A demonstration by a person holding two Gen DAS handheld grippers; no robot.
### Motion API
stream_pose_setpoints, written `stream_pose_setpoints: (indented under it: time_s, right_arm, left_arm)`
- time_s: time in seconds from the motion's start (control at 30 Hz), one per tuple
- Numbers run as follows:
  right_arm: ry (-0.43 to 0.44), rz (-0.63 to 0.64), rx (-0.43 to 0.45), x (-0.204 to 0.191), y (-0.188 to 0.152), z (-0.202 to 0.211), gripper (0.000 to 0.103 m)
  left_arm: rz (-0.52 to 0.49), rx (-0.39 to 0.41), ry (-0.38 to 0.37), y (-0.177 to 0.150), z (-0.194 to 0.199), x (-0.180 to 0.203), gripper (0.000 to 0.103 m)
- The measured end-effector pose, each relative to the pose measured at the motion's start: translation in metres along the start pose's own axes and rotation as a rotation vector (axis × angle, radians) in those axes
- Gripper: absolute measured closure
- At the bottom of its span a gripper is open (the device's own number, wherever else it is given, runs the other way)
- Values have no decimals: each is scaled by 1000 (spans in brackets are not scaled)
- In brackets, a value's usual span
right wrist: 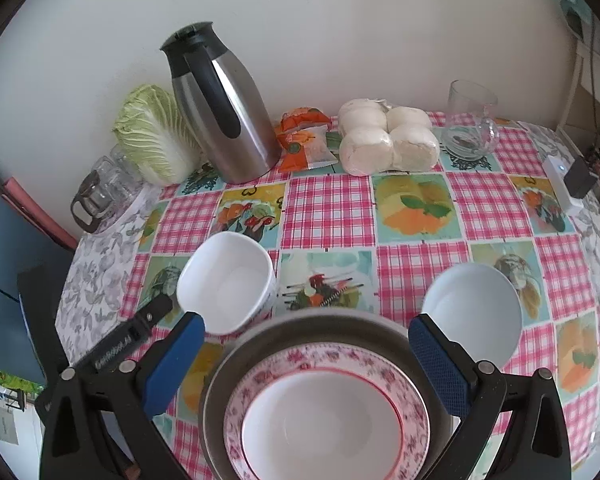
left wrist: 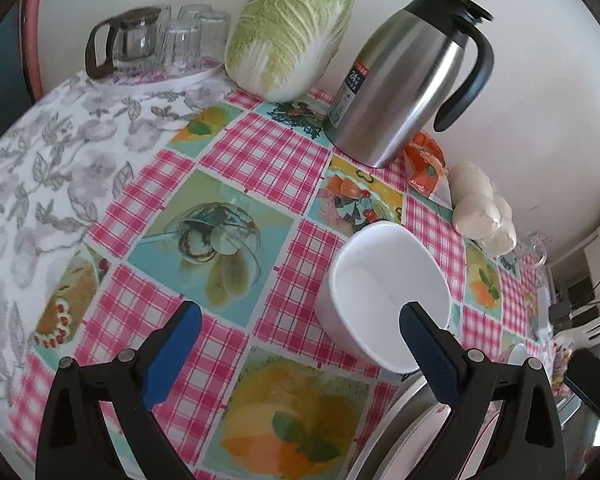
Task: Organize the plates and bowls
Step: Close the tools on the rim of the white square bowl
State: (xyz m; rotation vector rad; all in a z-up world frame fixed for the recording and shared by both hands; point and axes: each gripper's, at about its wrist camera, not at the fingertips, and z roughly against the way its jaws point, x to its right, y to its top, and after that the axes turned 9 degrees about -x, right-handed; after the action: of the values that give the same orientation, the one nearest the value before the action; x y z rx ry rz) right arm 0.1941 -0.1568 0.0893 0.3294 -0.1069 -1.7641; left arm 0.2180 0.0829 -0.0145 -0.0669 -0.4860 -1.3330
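A plain white wall closes the scene from 10 to 2 o'clock, evenly lit by soft daylight. The table runs up against it, under a pink-checked oilcloth with fruit and vegetable panels; a grey floral cloth shows at its 9 o'clock edge. In the right wrist view a dark blue panel stands at 9 o'clock, and white shelving with hanging cables at 2 o'clock.
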Motion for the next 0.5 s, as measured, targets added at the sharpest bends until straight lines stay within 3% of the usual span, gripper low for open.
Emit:
stream_pose_setpoints:
  time_s: [0.27,0.5]
  right_arm:
    - [-36,-24,-71,-16,29,-35,4]
    - [-65,-45,-128,-24,42,-68,15]
  left_arm:
    - [21,50,-81,6,-9,-2,4]
    - [9,3,-98,10,-29,-1,4]
